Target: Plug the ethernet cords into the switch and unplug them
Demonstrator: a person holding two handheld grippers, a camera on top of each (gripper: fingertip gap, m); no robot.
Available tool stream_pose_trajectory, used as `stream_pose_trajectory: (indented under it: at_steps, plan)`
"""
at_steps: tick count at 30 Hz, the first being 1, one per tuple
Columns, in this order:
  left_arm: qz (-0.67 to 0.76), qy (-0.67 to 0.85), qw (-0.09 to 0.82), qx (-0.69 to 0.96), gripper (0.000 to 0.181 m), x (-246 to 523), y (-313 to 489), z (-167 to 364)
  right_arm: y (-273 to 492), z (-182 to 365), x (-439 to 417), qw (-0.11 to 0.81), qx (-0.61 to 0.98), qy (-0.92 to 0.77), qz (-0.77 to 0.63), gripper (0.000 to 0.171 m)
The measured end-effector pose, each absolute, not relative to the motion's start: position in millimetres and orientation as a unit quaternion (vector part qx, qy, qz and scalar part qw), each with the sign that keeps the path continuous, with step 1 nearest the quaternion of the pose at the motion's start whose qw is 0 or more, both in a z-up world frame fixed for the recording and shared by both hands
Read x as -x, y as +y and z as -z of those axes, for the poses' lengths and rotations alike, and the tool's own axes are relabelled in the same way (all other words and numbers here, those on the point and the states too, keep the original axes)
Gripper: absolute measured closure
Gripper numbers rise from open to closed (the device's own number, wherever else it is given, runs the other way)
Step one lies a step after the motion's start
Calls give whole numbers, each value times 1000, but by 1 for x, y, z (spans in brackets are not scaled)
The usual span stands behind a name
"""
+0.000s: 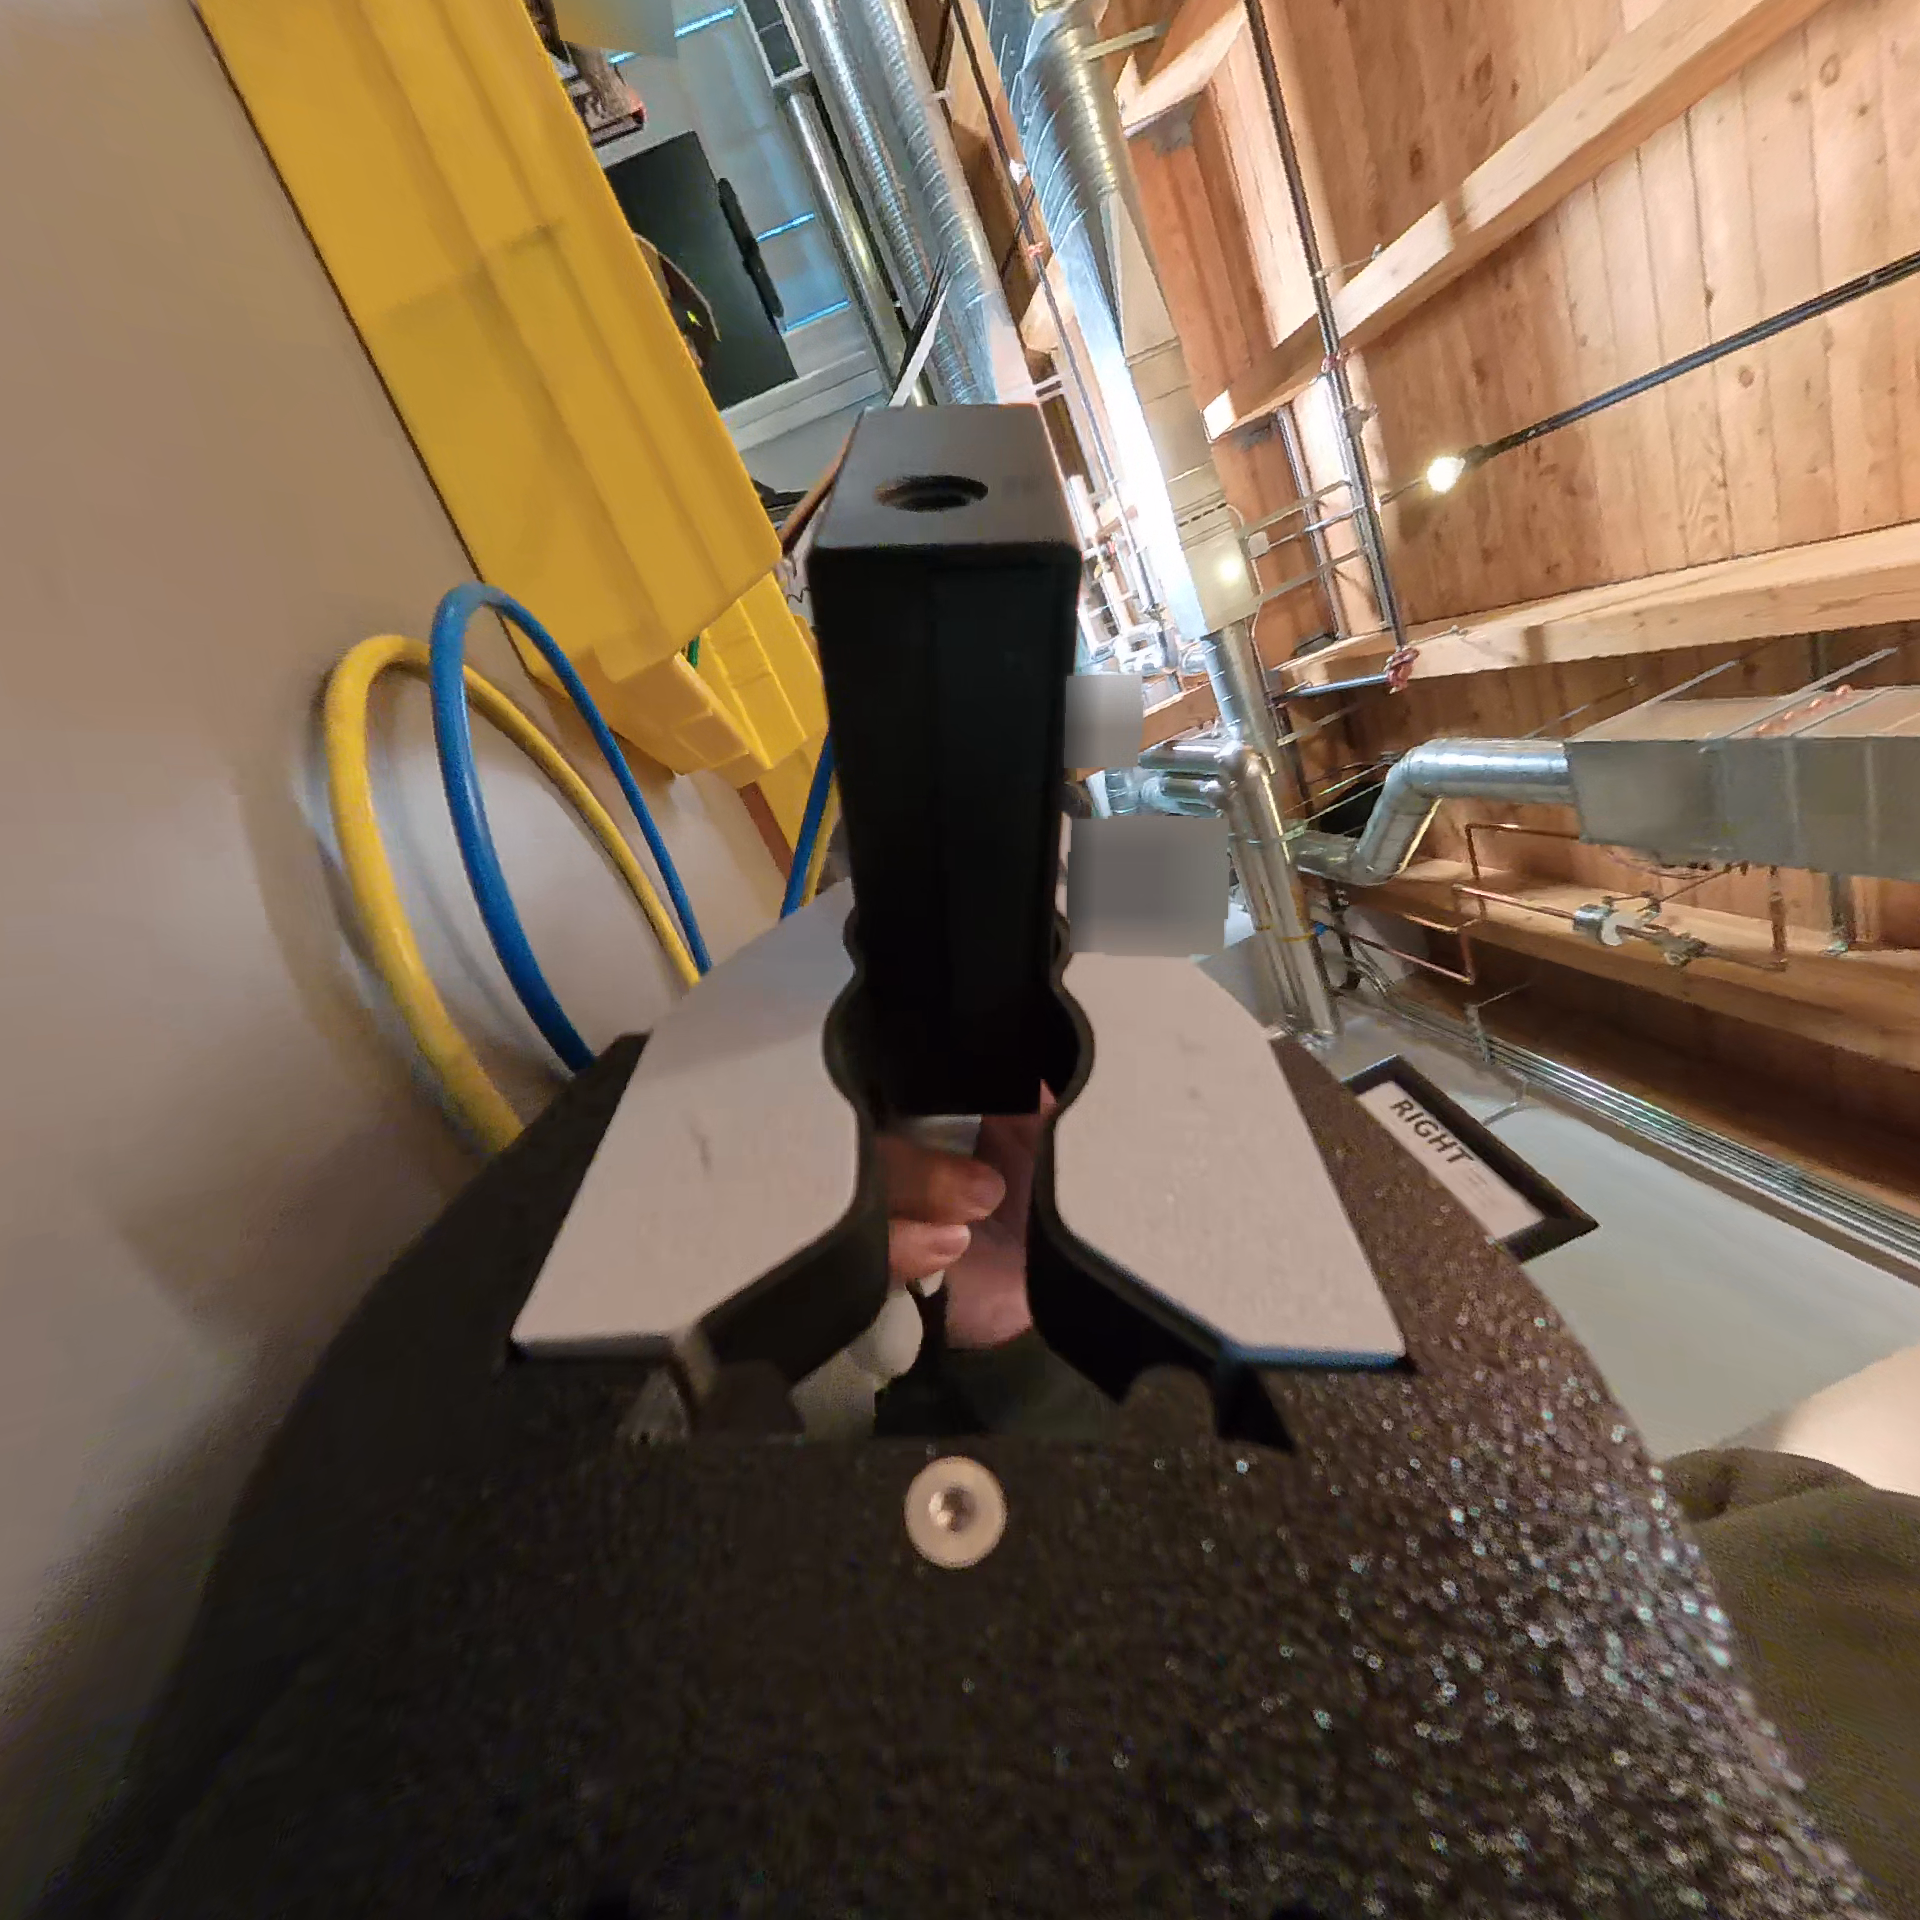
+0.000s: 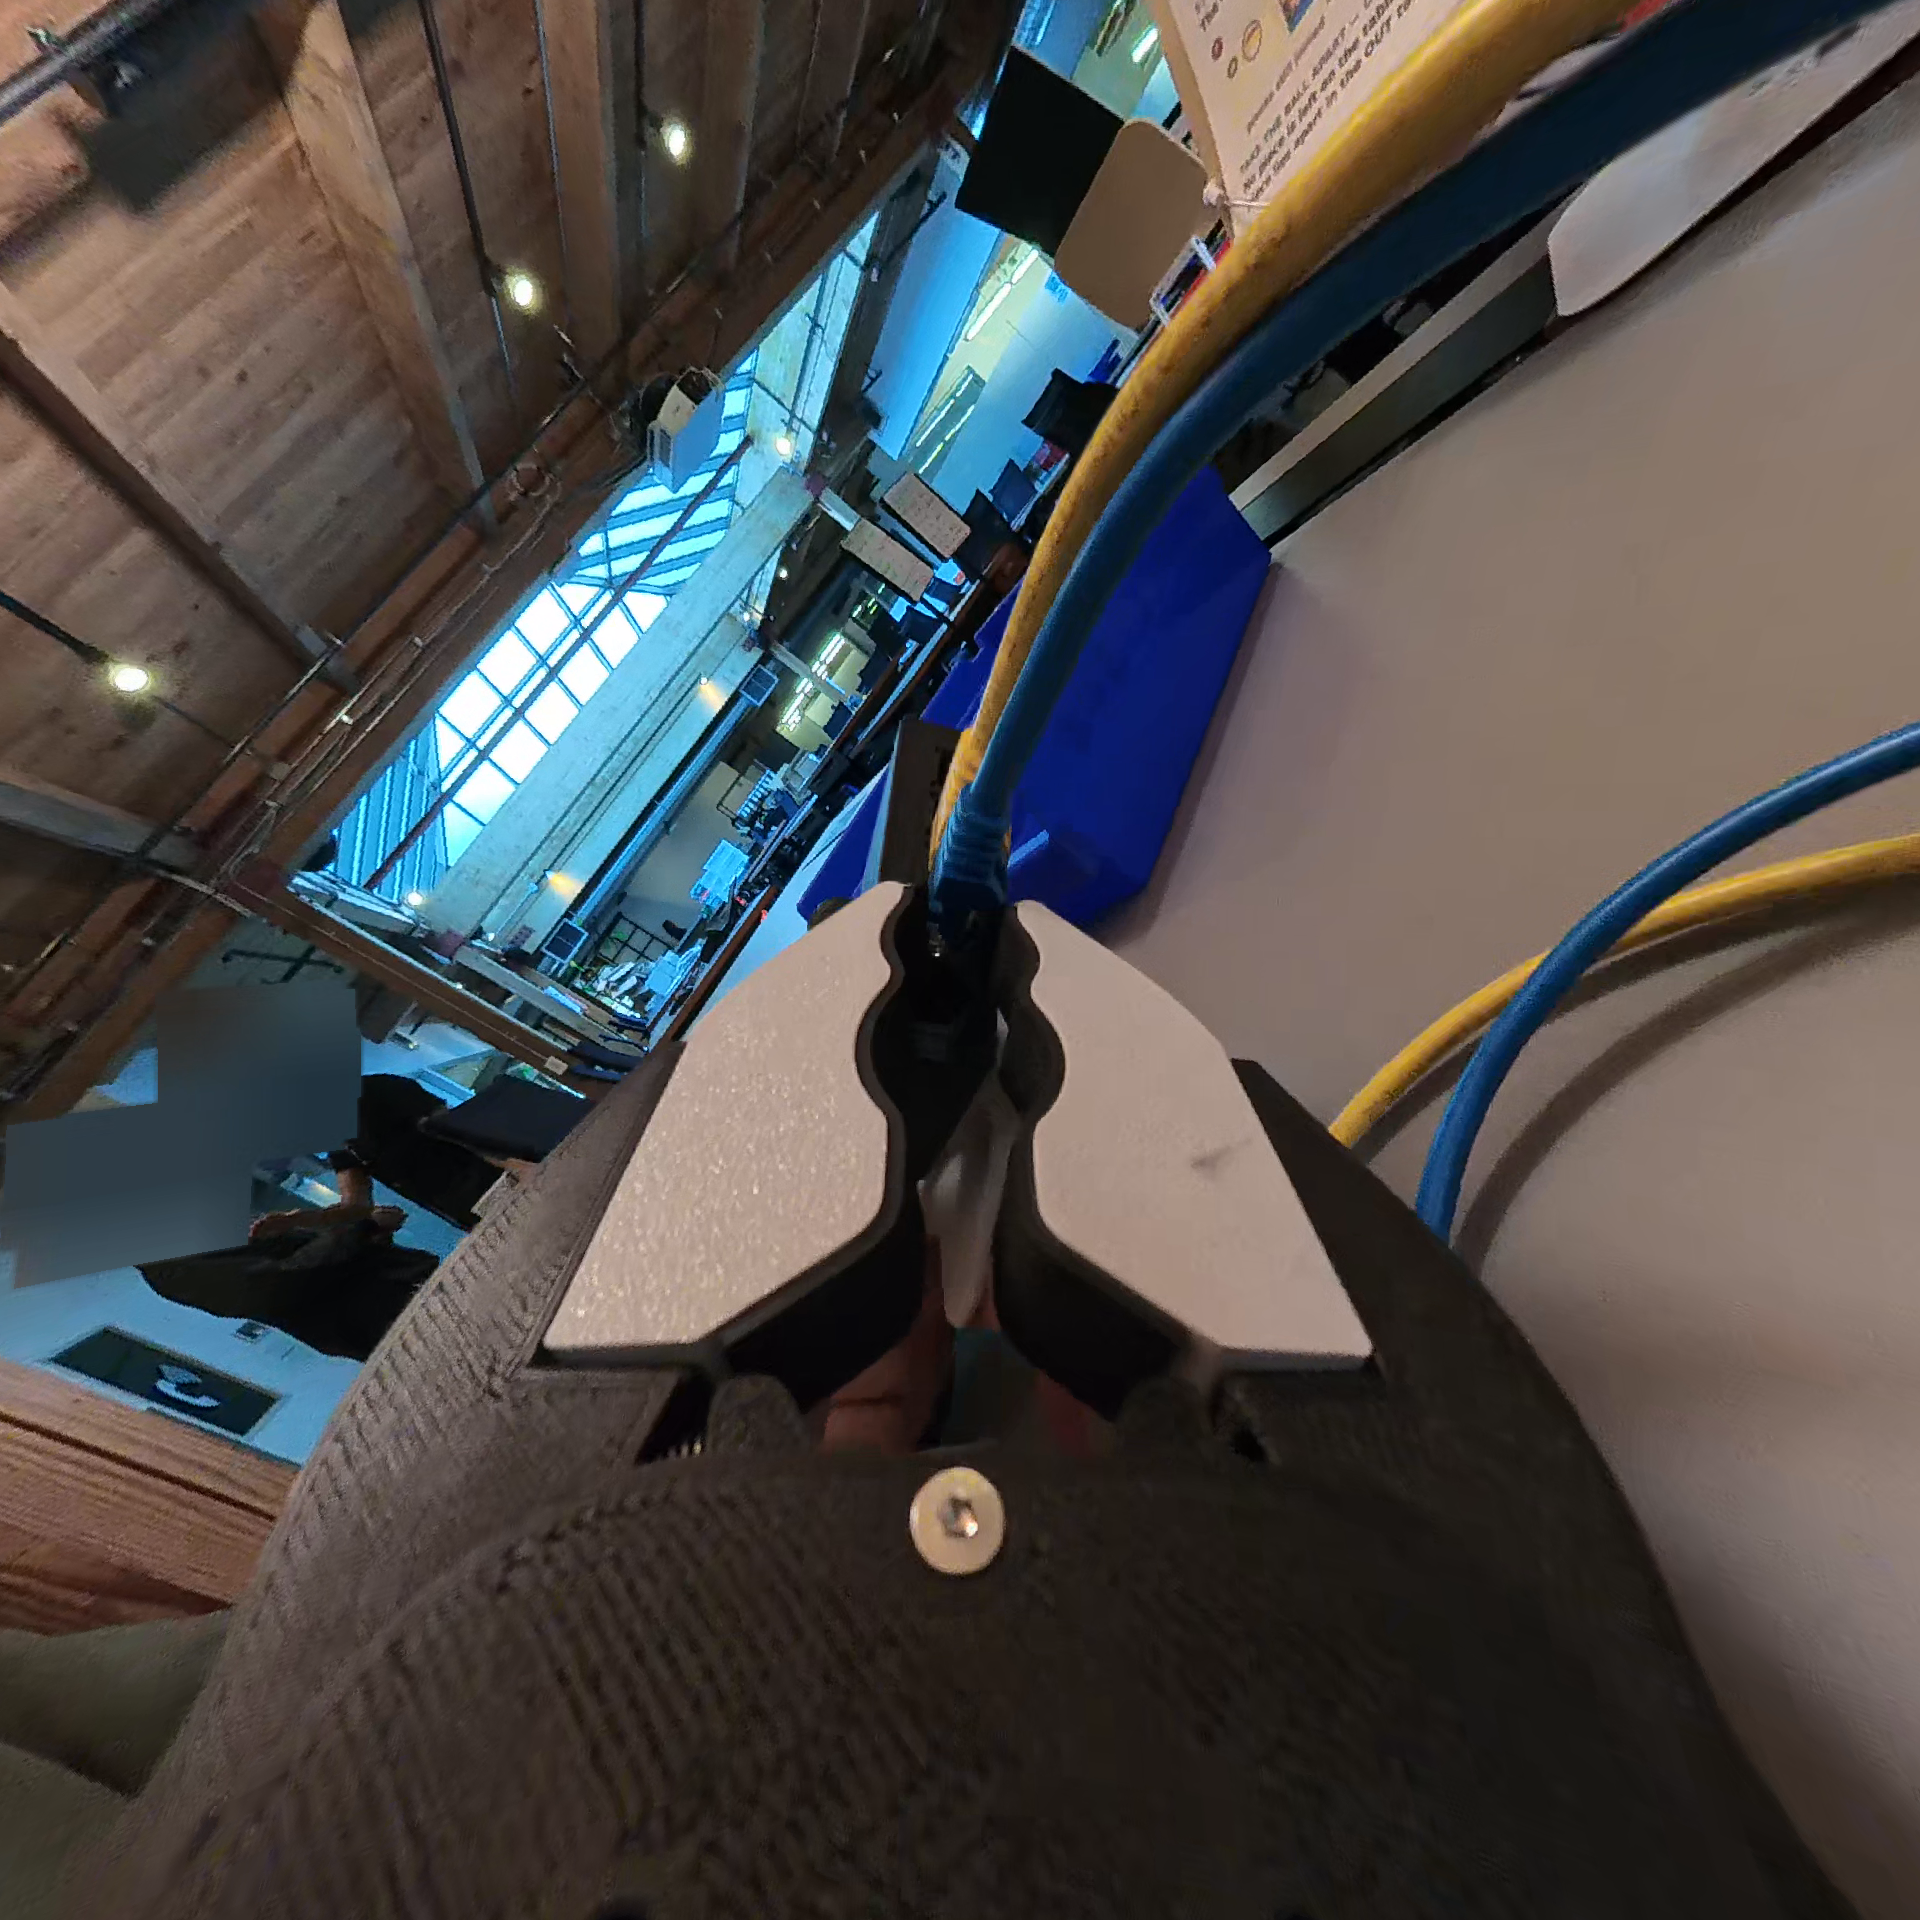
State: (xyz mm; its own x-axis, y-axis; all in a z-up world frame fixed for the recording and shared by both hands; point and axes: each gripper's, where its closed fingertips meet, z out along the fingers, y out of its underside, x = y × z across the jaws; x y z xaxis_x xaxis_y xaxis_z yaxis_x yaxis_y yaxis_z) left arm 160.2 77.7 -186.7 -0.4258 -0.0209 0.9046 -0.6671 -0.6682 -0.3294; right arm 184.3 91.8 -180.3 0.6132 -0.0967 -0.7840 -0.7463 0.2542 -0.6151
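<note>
Wooden ceiling boards and metal ducts are filling the background of both views, and a pale desk [image 1: 156, 831] is carrying loops of cable beside a yellow bin [image 1: 499, 343].

We are holding the switch [image 1: 945, 748], a black box, lifted off the desk in our left gripper [image 1: 951, 997]; its fingers are clamping on the lower part of the box. We are holding the blue cord [image 2: 1049, 665] by its plug boot [image 2: 966, 862] in our right gripper [image 2: 951, 966], whose fingers are closing around it. The black edge of the switch is showing just beside the plug in the right wrist view, but we cannot tell if the plug is already sitting in a port. The yellow cord [image 2: 1132, 384] is running next to the blue one and it is looping on the desk.

We judge the switch to be light and rigid, with smooth sides that may slip, so holding it across its narrow body is sensible. The cords look flexible but springy; the best place to grasp is the stiff boot, not the soft cable. The small locking tab of the plug is probably fragile and must be pressed for unplugging.

Concerning writing: a white label with black frame [image 1: 1455, 1153] is sitting on the gripper body, and a printed card [image 2: 1278, 73] is hanging near the cords.
</note>
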Motion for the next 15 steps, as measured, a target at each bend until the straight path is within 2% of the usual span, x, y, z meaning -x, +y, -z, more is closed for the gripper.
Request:
stream_pose_trajectory:
  at_steps: [7, 12, 15]
  plan:
    - [-781, -298, 249, -489, 154, -161, 79, 186, 95, 182, -186, 685, 594, 357, -226, 157]
    - [-787, -390, 135, -458, 154, -159, 81, 180, 94, 169, -180, 699, 583, 338, -239, 157]
    - [-794, -349, 187, -462, 154, -159, 82, 176, 96, 168, -181, 695, 599, 331, -219, 158]
